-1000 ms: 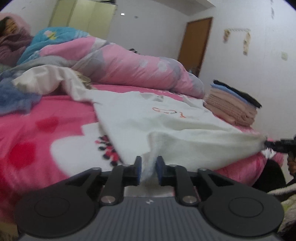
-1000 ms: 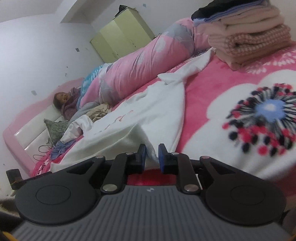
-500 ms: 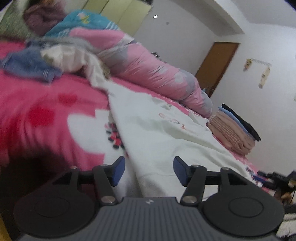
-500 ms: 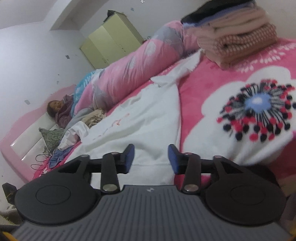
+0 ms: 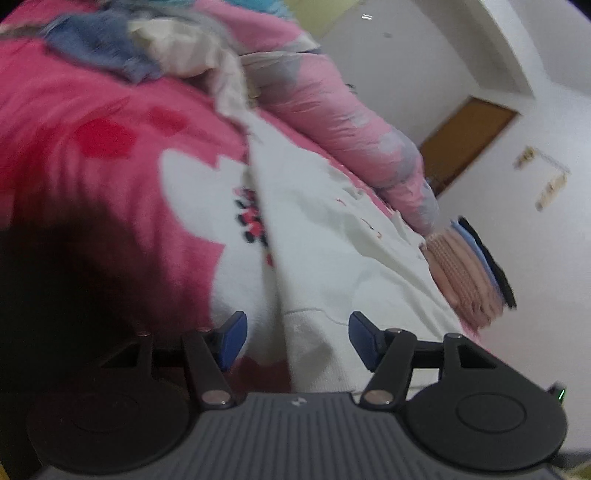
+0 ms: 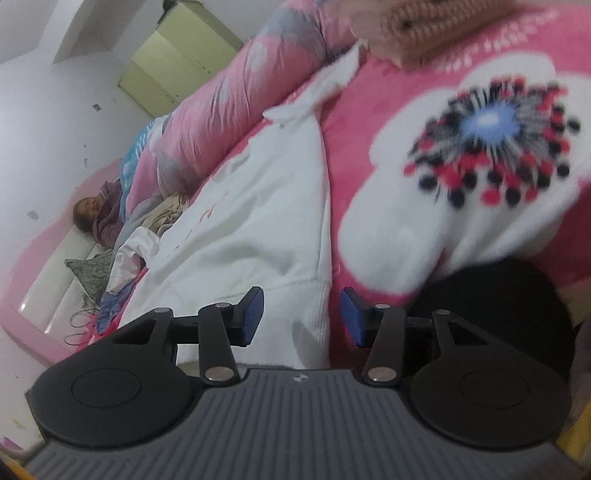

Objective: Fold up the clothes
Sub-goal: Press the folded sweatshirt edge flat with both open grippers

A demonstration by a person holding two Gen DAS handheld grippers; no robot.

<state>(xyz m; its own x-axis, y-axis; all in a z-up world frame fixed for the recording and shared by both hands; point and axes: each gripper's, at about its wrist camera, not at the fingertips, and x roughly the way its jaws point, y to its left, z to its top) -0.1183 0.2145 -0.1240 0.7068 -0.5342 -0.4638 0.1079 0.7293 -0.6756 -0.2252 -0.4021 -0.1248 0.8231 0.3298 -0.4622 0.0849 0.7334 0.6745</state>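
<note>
White fleece sweatshirt (image 5: 332, 258) lies across the pink flowered blanket (image 5: 110, 166) mid-frame; its hem sits between the released left gripper (image 5: 297, 334) and the still-widening right gripper (image 6: 301, 314), both ungripped.

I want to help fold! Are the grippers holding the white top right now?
No. The left gripper and right gripper, its jaws opening, touch nothing; the white top's hem lies loose between them.

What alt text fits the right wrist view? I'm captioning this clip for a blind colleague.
The right gripper, jaws opening and pads clear of the cloth, sits at the ribbed hem of a white sweatshirt spread flat on a pink flowered blanket. A rolled pink quilt lies behind, with a folded clothes stack at the top edge.
</note>
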